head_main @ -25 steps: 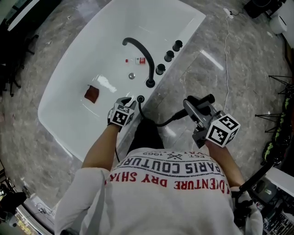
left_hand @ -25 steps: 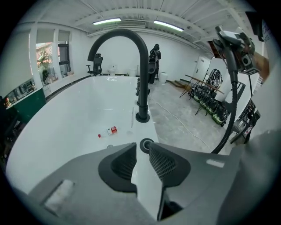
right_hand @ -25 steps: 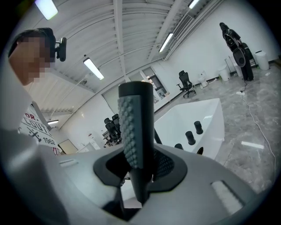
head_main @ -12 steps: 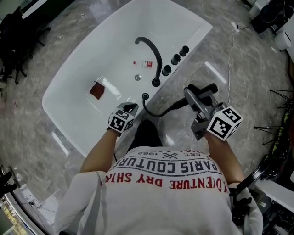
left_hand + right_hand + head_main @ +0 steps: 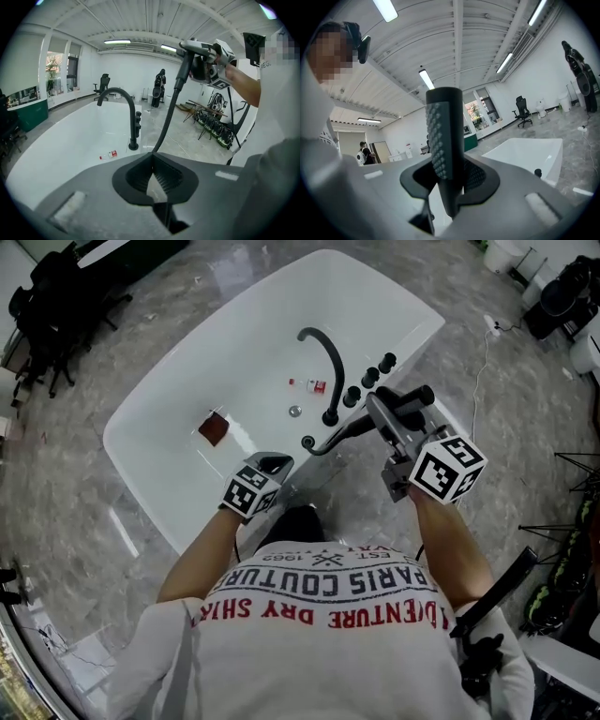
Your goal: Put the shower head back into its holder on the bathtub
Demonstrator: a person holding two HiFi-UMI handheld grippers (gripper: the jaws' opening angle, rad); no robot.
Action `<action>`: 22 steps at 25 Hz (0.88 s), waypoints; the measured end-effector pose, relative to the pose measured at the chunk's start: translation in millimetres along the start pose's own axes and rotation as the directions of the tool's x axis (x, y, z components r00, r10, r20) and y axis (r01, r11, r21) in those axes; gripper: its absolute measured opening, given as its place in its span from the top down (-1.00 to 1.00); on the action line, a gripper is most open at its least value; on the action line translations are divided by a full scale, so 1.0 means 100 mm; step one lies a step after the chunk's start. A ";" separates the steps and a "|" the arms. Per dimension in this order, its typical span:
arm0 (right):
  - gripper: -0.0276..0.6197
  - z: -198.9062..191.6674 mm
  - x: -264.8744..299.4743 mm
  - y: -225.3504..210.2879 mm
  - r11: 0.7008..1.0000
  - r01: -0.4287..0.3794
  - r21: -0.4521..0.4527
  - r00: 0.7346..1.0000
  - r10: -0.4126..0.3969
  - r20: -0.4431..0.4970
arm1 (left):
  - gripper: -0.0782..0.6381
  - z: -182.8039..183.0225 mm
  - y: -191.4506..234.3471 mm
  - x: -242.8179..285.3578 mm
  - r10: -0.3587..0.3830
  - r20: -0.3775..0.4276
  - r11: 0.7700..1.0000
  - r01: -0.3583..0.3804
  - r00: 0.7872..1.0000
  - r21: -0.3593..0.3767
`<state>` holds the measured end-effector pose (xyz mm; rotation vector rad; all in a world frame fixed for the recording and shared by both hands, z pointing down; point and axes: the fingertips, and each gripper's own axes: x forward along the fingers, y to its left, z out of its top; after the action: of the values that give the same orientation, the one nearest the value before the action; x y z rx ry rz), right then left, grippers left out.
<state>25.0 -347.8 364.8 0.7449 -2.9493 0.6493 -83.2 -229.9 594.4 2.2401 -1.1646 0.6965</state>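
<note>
The black shower head (image 5: 413, 399) is clamped by its handle in my right gripper (image 5: 394, 415), raised over the tub's near rim beside the knobs. In the right gripper view the dotted handle (image 5: 443, 150) stands upright between the jaws of the right gripper (image 5: 450, 187). Its black hose (image 5: 342, 432) sags down to the round holder (image 5: 307, 442) on the rim. My left gripper (image 5: 276, 463) is shut with nothing in it, just below and left of the holder. From the left gripper (image 5: 152, 183) I see the hose (image 5: 166, 126) rising to the shower head (image 5: 197, 47).
The white bathtub (image 5: 187, 381) carries a black arched faucet (image 5: 326, 362) and three knobs (image 5: 369, 378) on its rim. Inside lie a red cloth (image 5: 214, 427), a small bottle (image 5: 314, 385) and the drain (image 5: 294, 412). A white cable (image 5: 478, 381) crosses the marble floor at the right.
Both hands have risen. The left gripper has drawn back from the holder. The right gripper has carried the shower head up toward the knobs, straightening the hose.
</note>
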 end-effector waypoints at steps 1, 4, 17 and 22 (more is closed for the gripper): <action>0.58 0.04 0.07 0.00 1.000 0.009 -0.009 1.000 -0.009 0.007 | 0.77 0.09 0.01 -0.05 -0.009 0.018 1.000 0.009 1.000 0.006; 0.58 0.13 0.27 -0.01 0.999 0.042 -0.007 0.999 -0.041 0.035 | 0.77 0.31 0.05 -0.19 -0.032 0.053 0.999 0.031 0.998 0.019; 0.58 0.00 1.01 -0.14 0.994 0.099 -0.038 0.995 -0.099 -0.009 | 0.77 0.60 0.57 -0.34 -0.105 0.058 0.994 0.103 0.993 0.032; 0.58 -0.33 1.16 -0.24 0.990 0.135 -0.039 0.988 -0.138 -0.064 | 0.77 0.59 0.74 -0.32 -0.134 0.055 0.991 0.133 0.990 0.018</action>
<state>-69.1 -406.2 419.0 0.8939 -2.8110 0.5987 -149.7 -286.7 546.1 2.3381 -1.0275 0.5939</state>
